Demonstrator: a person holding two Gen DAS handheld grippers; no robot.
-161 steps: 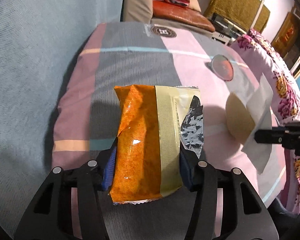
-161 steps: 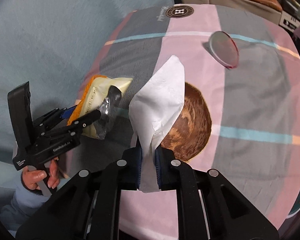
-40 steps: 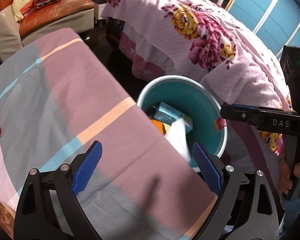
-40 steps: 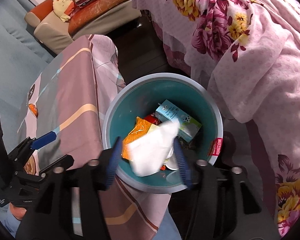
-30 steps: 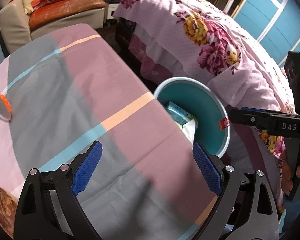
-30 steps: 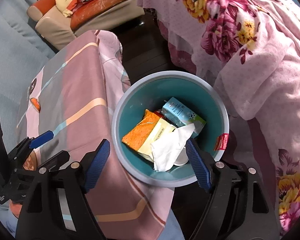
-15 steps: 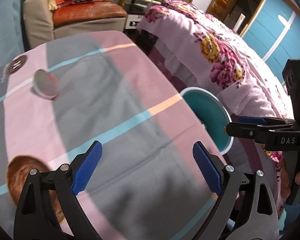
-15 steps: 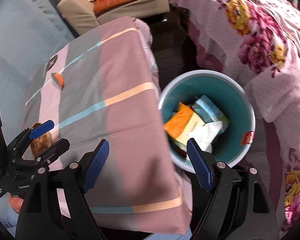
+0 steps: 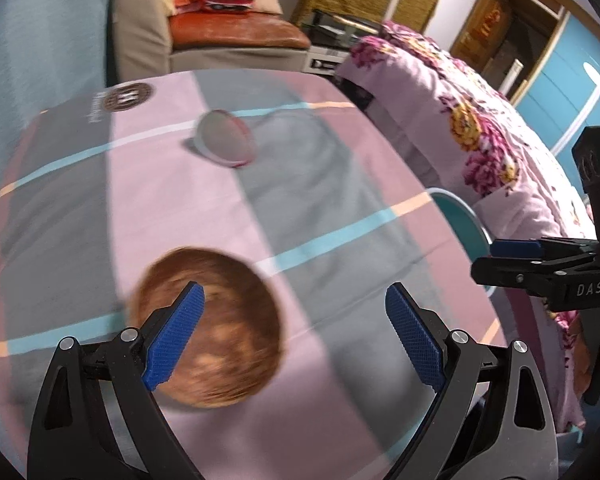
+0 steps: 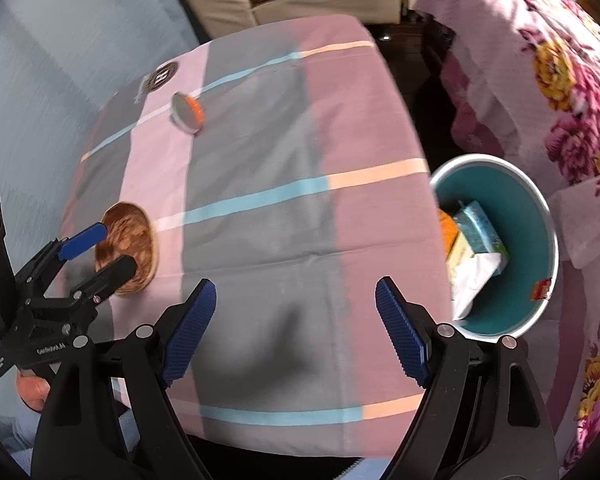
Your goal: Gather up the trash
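Note:
The teal bin [image 10: 536,240] stands on the floor beside the table's right edge. It holds an orange snack bag [image 10: 447,227], a light blue carton [image 10: 482,226] and a white tissue [image 10: 474,280]. Only its rim [image 9: 466,216] shows in the left wrist view. My left gripper [image 9: 294,330] is open and empty over the table, above a brown wooden plate [image 9: 224,320]. My right gripper [image 10: 296,330] is open and empty over the table's near part, left of the bin.
A round lid with an orange rim [image 10: 187,113] lies on the far part of the striped tablecloth [image 10: 260,160]. A floral bedspread [image 10: 560,80] lies right of the bin. A sofa [image 9: 220,40] stands behind the table.
Both grippers have swung left, away from the bin and back over the table. The plate has come under the left gripper. Earlier the bag and the tissue were let go into the bin.

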